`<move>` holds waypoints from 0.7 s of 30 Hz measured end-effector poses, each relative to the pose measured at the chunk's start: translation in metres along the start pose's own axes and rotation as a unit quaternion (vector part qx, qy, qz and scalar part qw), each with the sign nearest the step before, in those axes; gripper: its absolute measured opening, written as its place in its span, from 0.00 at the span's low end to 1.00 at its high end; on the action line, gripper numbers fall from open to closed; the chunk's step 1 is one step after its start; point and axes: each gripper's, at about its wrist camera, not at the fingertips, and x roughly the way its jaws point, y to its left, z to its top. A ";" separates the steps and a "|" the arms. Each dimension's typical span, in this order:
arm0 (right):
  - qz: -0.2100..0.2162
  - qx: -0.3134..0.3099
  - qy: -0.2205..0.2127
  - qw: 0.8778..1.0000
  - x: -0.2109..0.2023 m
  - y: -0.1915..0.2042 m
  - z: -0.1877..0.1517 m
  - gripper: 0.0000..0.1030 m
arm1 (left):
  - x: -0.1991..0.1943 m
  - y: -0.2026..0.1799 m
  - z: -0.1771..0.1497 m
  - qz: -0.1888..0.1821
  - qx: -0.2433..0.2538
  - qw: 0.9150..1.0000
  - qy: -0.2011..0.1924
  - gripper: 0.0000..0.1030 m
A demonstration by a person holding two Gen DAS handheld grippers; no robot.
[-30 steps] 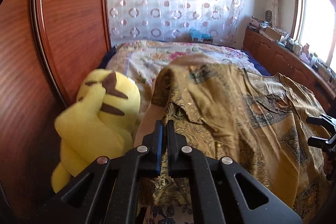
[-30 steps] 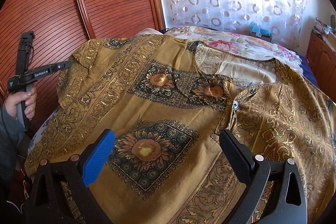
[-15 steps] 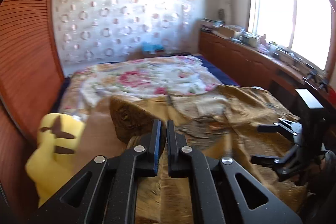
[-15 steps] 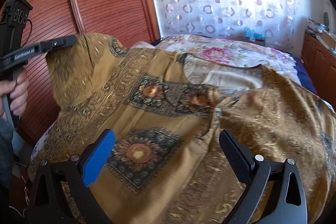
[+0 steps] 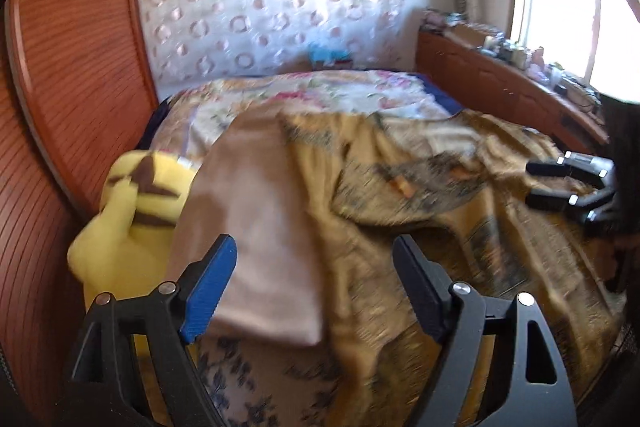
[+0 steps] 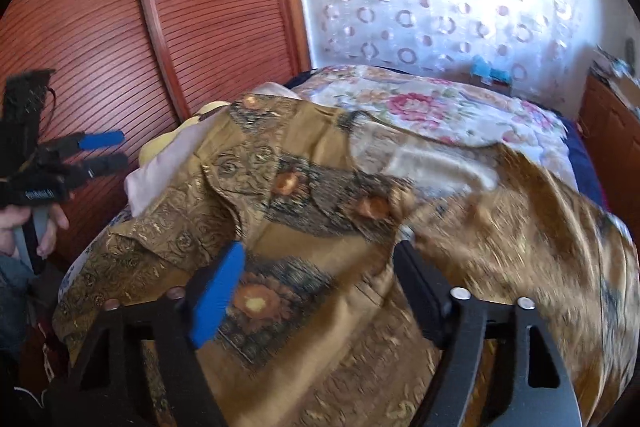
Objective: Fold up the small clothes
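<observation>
A gold patterned shirt (image 6: 340, 227) with dark sunflower panels lies spread on the bed; it also shows in the left wrist view (image 5: 400, 211). Its left part is folded over, showing a pale plain underside (image 5: 256, 227). My left gripper (image 5: 316, 291) is open and empty above that folded part; it shows at the left of the right wrist view (image 6: 106, 151). My right gripper (image 6: 320, 283) is open and empty just above the shirt's lower middle; it shows at the right of the left wrist view (image 5: 560, 183).
A yellow plush toy (image 5: 132, 211) sits at the bed's left edge by the wooden wardrobe doors (image 6: 120, 39). A floral bedspread (image 6: 440, 111) covers the far bed. A wooden cabinet (image 5: 500, 83) with clutter runs along the right under the window.
My left gripper, shut on the shirt's left edge before, carried it over toward the middle and has opened and let go. My right gripper stayed open over the shirt.
</observation>
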 end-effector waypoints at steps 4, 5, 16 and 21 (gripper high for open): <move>0.029 -0.034 0.014 0.999 0.026 0.021 0.020 0.68 | 0.013 0.012 -0.019 0.013 -0.016 1.000 0.021 0.79; 0.038 -0.046 0.021 0.998 0.037 0.029 0.026 0.68 | 0.017 0.013 -0.024 0.017 -0.017 0.999 0.028 0.79; 0.043 -0.143 0.104 0.983 0.153 0.092 0.056 0.56 | 0.039 0.016 -0.052 0.028 -0.034 0.998 0.055 0.79; 0.001 -0.138 0.096 0.986 0.163 0.083 0.062 0.39 | 0.040 0.021 -0.053 0.022 -0.042 0.997 0.057 0.79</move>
